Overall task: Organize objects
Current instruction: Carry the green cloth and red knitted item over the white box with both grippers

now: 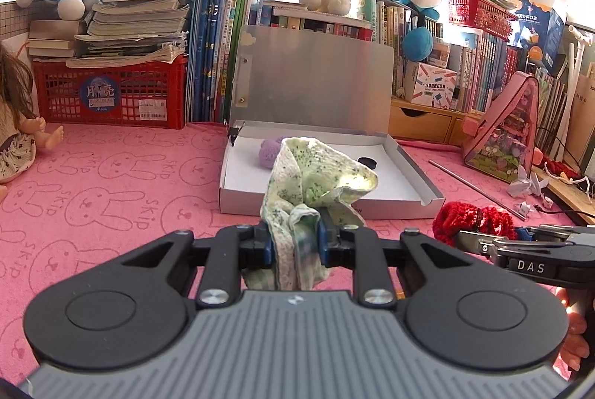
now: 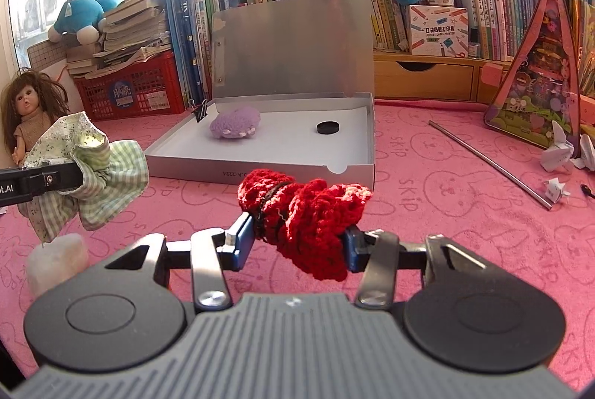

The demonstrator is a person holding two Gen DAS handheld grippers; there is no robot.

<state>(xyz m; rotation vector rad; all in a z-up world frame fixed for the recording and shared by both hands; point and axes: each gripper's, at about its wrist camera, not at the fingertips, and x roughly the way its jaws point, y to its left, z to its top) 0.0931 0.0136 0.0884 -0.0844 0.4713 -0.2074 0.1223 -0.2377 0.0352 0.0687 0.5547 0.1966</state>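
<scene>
We list the left gripper [image 1: 295, 243] first: its blue pads are pressed tight on a crumpled green-and-white fabric bundle, part gingham and part speckled print [image 1: 316, 172], which rises out of the jaws and hangs clear of the surface. In the right wrist view we see the same bundle [image 2: 89, 168] at the left, held above the pink towel-like cover printed with rabbits [image 2: 427, 198].

Second, the right gripper [image 2: 299, 243]: its jaws stand part-way apart and pinch a red crocheted yarn piece with a dark thread wound round it [image 2: 305, 213], lifted off the cover. From the left wrist view we note it at the right [image 1: 472, 218], just beside the left gripper.

Third, the shallow white cardboard box with its silver lid propped upright [image 2: 260, 168], sitting toward the back of the cover, directly ahead of both grippers. Inside we count a lilac knitted soft item [image 2: 234, 123] near the back left corner and a small black round disc [image 2: 328, 127] toward the right side. A black binder clip [image 2: 200, 110] grips the box's back left corner.

Loose on the cover: a thin metal rod [image 2: 491, 164] lying diagonally to the right of the box, white folded paper figures [image 2: 557, 150] beyond it, and a pale whitish block [image 2: 55, 261] near the front left edge
</scene>
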